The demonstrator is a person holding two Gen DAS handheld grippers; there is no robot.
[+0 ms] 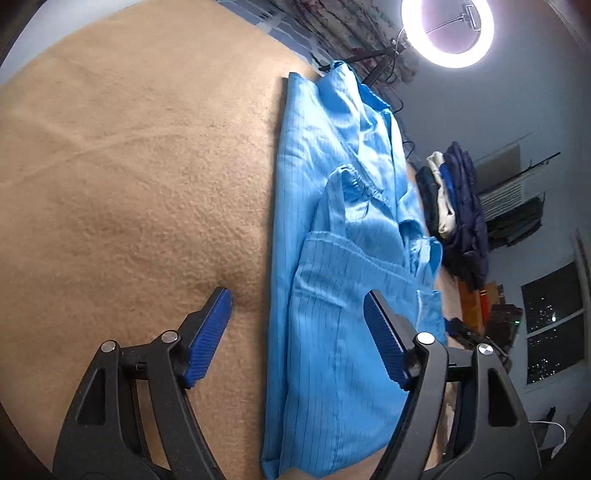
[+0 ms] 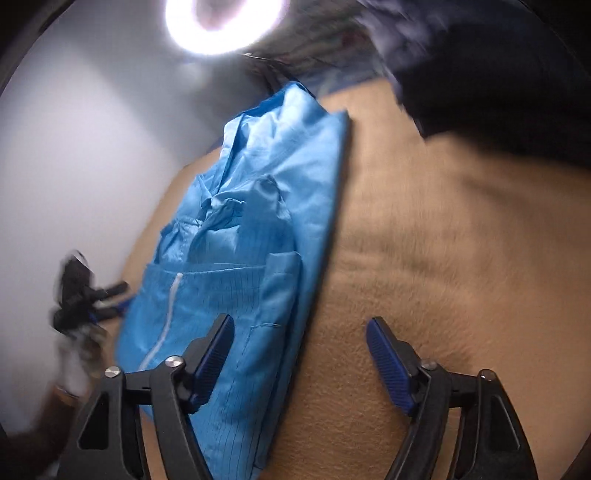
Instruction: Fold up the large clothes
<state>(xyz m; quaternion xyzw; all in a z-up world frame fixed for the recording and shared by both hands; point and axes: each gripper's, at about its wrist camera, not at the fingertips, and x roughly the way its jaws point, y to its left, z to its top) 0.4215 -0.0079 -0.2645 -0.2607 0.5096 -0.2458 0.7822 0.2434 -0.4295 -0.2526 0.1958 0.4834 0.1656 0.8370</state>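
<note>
The left tongs [image 1: 297, 299] point down at a slant, spread wide with nothing between the blue pads; one pad hangs over the tan blanket [image 1: 129, 184], the other over the near part of the blue coat [image 1: 332, 295], and neither presses on the cloth. The right tongs [image 2: 300, 325] tilt down the same way and also stand wide and empty, one pad above the coat's [image 2: 258, 240] lower panel and the other above the bare blanket [image 2: 443, 258]. The coat lies folded into a long narrow strip on the blanket, its straight folded edge toward the open blanket and its rumpled collar and cuffed sleeve on top, farther along. The left wrist view is sharp and shows what the other does not: a pile of dark and cream clothes [image 1: 458, 206] just beyond the coat, a dark window [image 1: 554, 321] and cluttered shelves past it. The right wrist view is blurred; it alone shows the white zip line down the coat's front, a hand [image 2: 74, 354] at the left edge with the other tongs as a dark smear, and a dark shape [image 2: 498, 92] at the upper right that I cannot make out. Farthest off, a lit ring lamp [image 1: 447, 33] glows against a patterned curtain [image 1: 332, 29]; the lamp [image 2: 221, 26] also appears in the right view.
</note>
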